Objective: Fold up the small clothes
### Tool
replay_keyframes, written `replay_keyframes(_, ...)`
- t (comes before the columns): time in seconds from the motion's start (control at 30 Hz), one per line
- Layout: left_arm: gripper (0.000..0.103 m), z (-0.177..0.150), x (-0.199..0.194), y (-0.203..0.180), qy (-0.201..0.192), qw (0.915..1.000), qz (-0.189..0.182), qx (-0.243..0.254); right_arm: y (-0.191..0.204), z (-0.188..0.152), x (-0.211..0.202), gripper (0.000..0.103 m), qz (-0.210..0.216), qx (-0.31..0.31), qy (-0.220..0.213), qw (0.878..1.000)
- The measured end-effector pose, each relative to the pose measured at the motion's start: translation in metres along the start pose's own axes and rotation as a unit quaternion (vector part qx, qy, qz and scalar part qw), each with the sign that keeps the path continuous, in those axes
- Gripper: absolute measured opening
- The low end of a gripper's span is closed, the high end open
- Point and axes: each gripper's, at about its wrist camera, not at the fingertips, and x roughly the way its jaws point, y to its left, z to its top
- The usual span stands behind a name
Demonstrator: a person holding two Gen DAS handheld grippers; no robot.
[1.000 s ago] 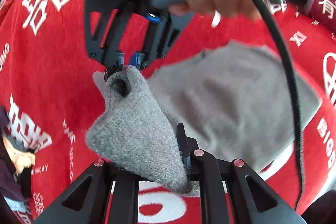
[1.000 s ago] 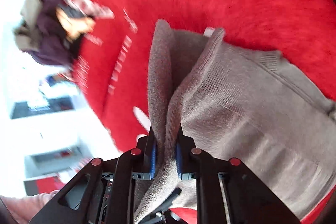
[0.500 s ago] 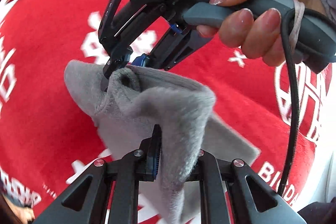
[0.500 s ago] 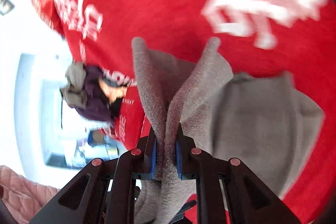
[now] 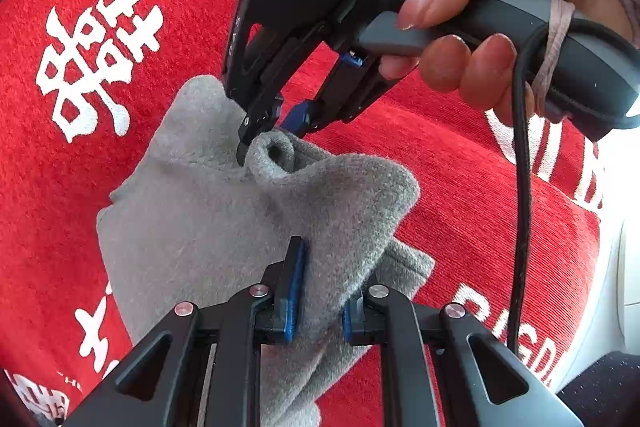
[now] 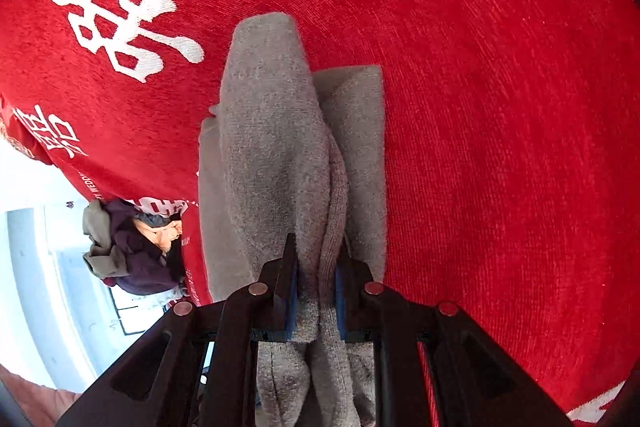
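Red cloth (image 6: 480, 107) with white lettering covers the counter. Only the left wrist view shows the hand (image 5: 500, 27) working the right tongs (image 5: 266, 131) – the right view adds clothes (image 6: 124, 247) piled beyond. Grey fleecy garment (image 5: 200, 219) lies half-folded on the cloth, both tongs – left tongs (image 5: 318, 303) too – pinching its bunched edge, the right pair's jaws just easing wider.

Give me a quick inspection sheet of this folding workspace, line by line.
Surface: red cloth with white printed characters.
Job's things: grey knit garment, partly folded over on itself, lying on the cloth.
Clutter: nothing seen on the cloth.
Grippers: left hand-held gripper shut on one garment fold; right hand-held gripper, jaws just eased slightly, pinching another edge.
Cables: black cable hangs from the right handle, banded on.
Surroundings: bundle of dark clothes beyond the cloth's edge; pale floor.
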Motion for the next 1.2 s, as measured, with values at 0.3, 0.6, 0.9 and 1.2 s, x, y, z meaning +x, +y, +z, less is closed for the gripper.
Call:
replay_keyframes(0.3, 0.085, -0.022, -0.052, 0.043, 0.001, 0.9942, -0.054, -0.093, 0.013, -0.044, -0.048, 0.055, -0.039, -0.003, 0.002, 0.999)
replay_keyframes(0.6, 0.085, -0.075, 0.0, 0.15, 0.099, 0.923, -0.102, -0.358, 0.001, -0.092, -0.03, 0.015, -0.036, 0.031, 0.028, 0.999)
replay_keyframes(0.9, 0.085, -0.123, 0.034, 0.142, 0.156, 0.9257, -0.106, -0.328, -0.005, -0.115, -0.022, 0.014, -0.085, 0.009, 0.028, 0.996)
replay_keyframes(1.2, 0.085, -0.133, 0.018, 0.141, 0.153, 0.9176, -0.104, -0.352, 0.001, -0.119, -0.036, 0.047, -0.138, 0.0, 0.033, 0.99)
